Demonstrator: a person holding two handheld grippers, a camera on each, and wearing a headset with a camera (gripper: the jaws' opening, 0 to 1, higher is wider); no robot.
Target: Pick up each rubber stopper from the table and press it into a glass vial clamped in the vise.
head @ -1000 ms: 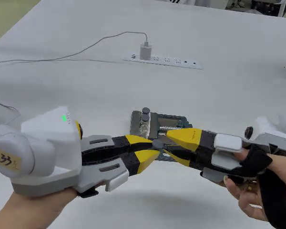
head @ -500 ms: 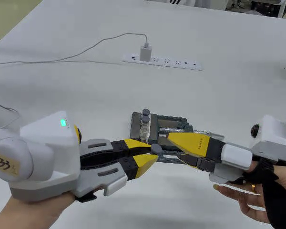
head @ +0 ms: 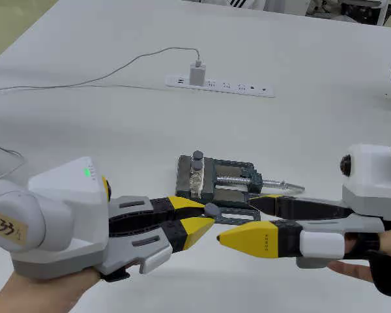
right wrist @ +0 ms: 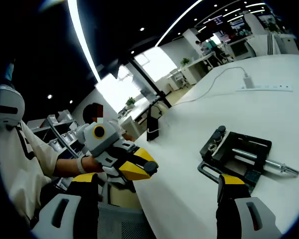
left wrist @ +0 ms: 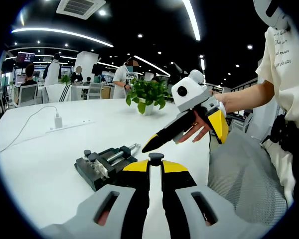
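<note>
Pinching a grey rubber stopper [left wrist: 156,157] in the left gripper [head: 207,215], holding the right gripper [head: 238,218] wide apart beside it, near the vise [head: 233,186], probably for pressing into a glass vial [head: 197,177].

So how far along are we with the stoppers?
Two vials in the vise already wear dark stoppers. The left gripper is shut on another stopper; the right gripper is open. Left: pressing that one in; whether an unstoppered vial remains, I cannot tell.

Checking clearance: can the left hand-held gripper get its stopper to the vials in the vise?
Probably yes. The left hand-held gripper holds the stopper just short of the vise, and the open right hand-held gripper sits aside.
</note>
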